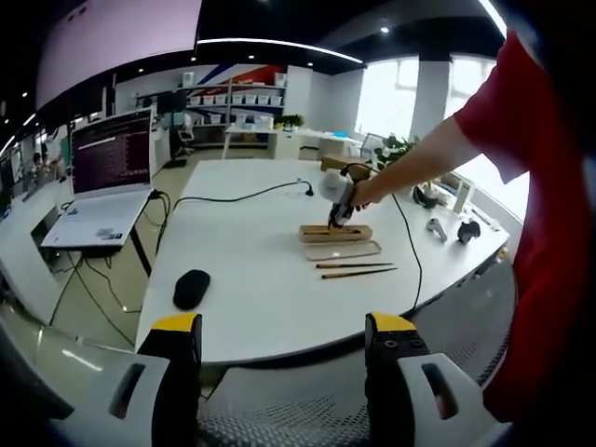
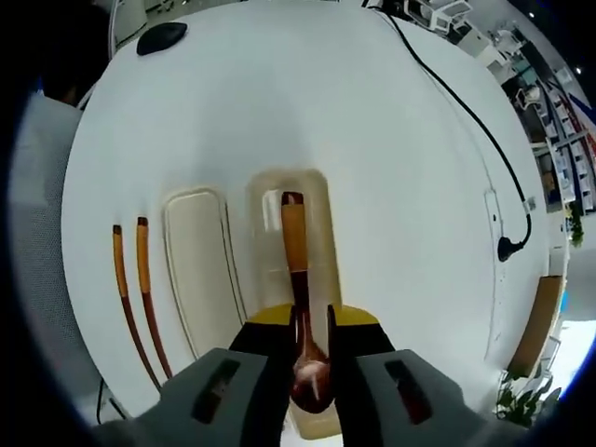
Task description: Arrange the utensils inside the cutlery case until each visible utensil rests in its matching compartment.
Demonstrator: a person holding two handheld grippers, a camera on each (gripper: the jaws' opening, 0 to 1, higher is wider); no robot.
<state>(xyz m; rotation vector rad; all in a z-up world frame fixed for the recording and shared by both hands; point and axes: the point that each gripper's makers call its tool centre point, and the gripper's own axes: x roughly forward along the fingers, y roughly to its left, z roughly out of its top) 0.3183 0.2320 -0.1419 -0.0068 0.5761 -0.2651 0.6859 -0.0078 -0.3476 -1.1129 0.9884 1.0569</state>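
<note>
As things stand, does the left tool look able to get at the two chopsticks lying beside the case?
Probably yes. The left tool hangs open at the table's near edge, and bare tabletop lies between it and the chopsticks. The right tool, shut on the spoon, works over the case beyond them.

— Table (image 2: 391, 168): smooth white top, faint sheen. Case (image 2: 317, 200): pale wood, matt; lid (image 2: 197, 270) at its nine o'clock, cream, smooth, plastic-looking.

— Spoon (image 2: 296, 279)?

— Wood, lacquered; bowl dark and glossy, handle lighter. Chopsticks (image 2: 140, 289) at nine o'clock of the lid: same brown wood, slight gloss.

— Right gripper (image 2: 310, 358)?

— Grey matt plastic body, yellow and black tips. Mouse (image 1: 191, 288): matt black plastic. Chair seat (image 1: 289, 410): grey mesh cloth.
</note>
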